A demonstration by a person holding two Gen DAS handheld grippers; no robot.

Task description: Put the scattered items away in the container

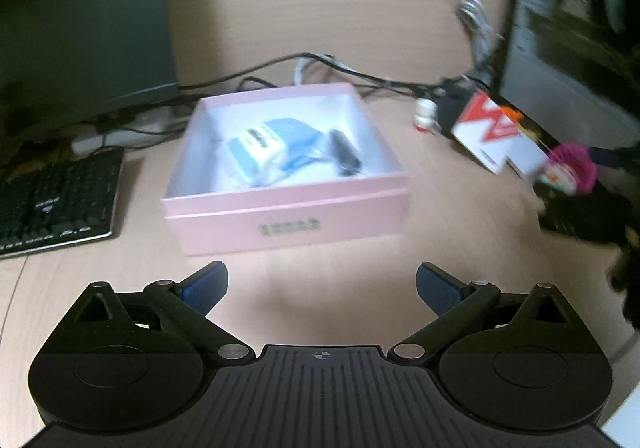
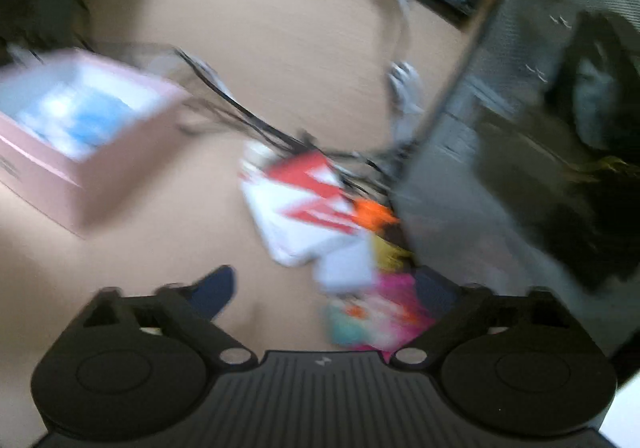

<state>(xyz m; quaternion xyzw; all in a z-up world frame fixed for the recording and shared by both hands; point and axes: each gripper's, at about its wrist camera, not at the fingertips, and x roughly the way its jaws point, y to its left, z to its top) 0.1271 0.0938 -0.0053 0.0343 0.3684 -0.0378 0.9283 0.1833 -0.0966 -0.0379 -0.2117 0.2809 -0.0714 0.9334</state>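
Nearest the lens, the left gripper (image 1: 322,290) is held with its blue pads spread wide and nothing between them, just short of the front wall of the pink box (image 1: 288,226). It is judged to be kept empty and apart so that it is ready for another item.

Inside the pink box, a blue-and-white packet (image 1: 266,145) lies at the middle and a black clip-like object (image 1: 344,153) lies against its right side; these are taken as items already tidied. Behind the pink box, black cables (image 1: 280,65) trail across the wooden desk (image 1: 440,232). To the left of the box a black keyboard (image 1: 60,199) is set.

To the right of the pink box, well apart from it, a red-and-white card (image 1: 490,127) and a pink toy (image 1: 572,163) lie beside a dark computer case (image 1: 560,47). A small white figurine (image 1: 425,115) stands between the box and the card.

In the right wrist view, badly blurred, the right gripper (image 2: 326,290) is seen with its jaws apart, and the pink toy (image 2: 384,312) appears to lie between them, probably not yet pressed. This toy is judged the next item to be carried to the box.
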